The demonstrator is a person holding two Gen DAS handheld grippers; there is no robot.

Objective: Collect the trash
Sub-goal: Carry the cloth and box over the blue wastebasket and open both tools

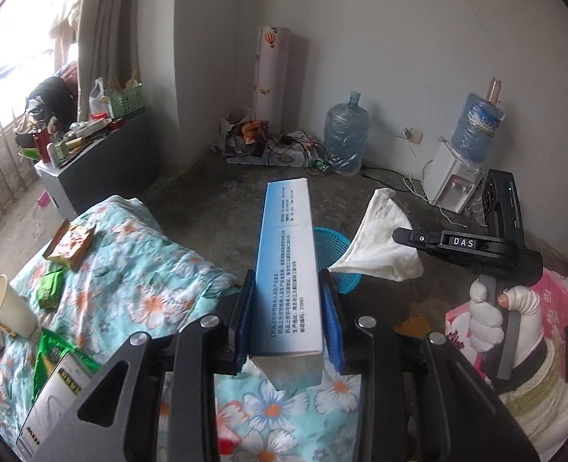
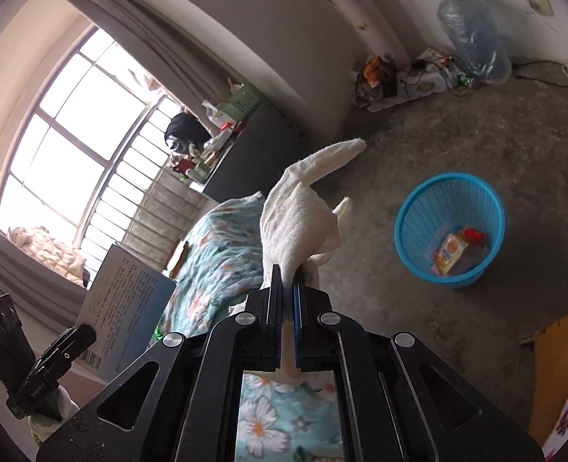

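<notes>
The bed (image 1: 137, 269), under its flowered quilt, fills the near left, with wrappers and a paper cup (image 1: 9, 308) lying on it; beyond its foot the bare floor runs to the far wall. The blue basket (image 2: 449, 227) stands on that floor, right of the bed, and already holds a few snack packets. The left gripper (image 1: 288, 319) is clamped on a long blue-and-white carton (image 1: 288, 265), pads pressing its two broad sides near the close end; it looks light, stiff and hollow, so I'd guess a grip lower down the sides keeps it from swinging or denting. The right gripper (image 2: 288, 288) is pinched tight on a white cloth (image 2: 303, 211), which flops soft and limp above the jaws, light, unlikely to slip, held near the basket.
</notes>
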